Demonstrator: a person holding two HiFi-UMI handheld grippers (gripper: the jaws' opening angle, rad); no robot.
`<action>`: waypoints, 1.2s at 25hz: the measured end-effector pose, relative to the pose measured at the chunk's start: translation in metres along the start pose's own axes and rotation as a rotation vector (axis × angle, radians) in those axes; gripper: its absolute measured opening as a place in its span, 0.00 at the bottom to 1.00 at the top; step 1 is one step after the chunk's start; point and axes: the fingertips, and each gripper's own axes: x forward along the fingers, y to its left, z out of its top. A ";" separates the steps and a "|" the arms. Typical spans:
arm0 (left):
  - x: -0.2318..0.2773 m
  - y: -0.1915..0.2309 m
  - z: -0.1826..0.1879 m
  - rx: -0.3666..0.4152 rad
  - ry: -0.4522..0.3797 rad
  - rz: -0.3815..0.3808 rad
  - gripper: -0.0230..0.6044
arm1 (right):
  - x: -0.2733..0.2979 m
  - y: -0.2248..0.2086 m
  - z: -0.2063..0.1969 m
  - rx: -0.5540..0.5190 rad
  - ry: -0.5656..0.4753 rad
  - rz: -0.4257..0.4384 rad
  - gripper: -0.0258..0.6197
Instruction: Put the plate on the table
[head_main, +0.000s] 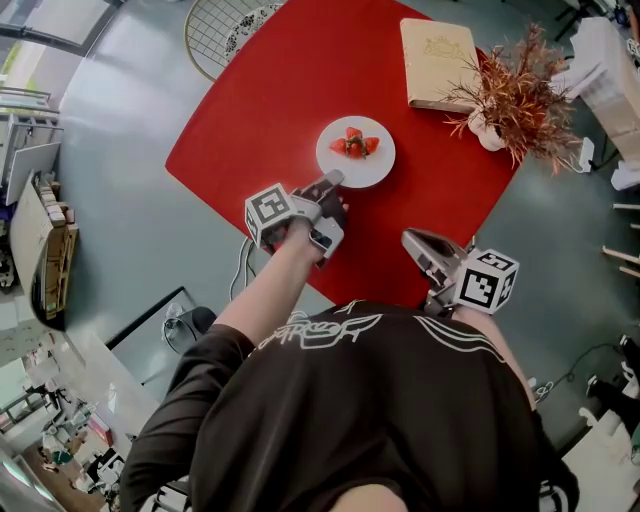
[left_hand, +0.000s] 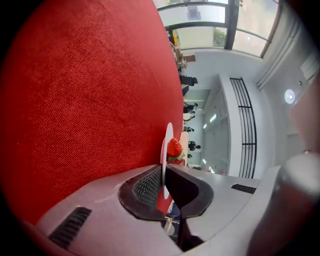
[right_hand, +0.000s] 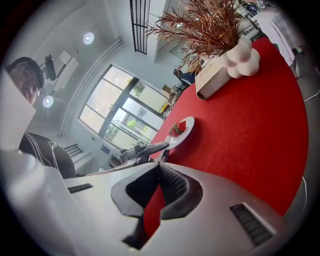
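Red table (head_main: 260, 110) underlies level plate (head_main: 374, 168), rim pinched in left tongs (head_main: 333, 181); right tongs (head_main: 409, 238) shut.

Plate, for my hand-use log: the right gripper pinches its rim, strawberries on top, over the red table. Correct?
No: the left gripper pinches the rim of the plate, as the left gripper view shows. Strawberries and red table are right.

1. the plate (left_hand: 168, 142) shows only edge-on in the left gripper view, its near rim hidden inside the left gripper (left_hand: 164, 192).
2. the person's torso (head_main: 400, 400) hides the near edge of the red tabletop (head_main: 270, 100).
3. the wire grid (head_main: 215, 35) is cut off by the head view's top edge.
4. in the right gripper view the dried plant (right_hand: 200, 25) covers the far end of the book (right_hand: 212, 80).
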 end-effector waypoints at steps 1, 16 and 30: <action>0.000 0.001 -0.001 -0.005 0.003 0.007 0.07 | 0.000 -0.001 0.000 0.000 -0.001 -0.004 0.05; 0.004 -0.013 -0.006 0.011 0.022 -0.039 0.32 | -0.003 -0.006 -0.002 0.057 -0.014 -0.010 0.05; 0.007 -0.018 -0.024 0.308 0.137 0.057 0.42 | -0.005 -0.003 0.002 0.069 -0.027 -0.009 0.05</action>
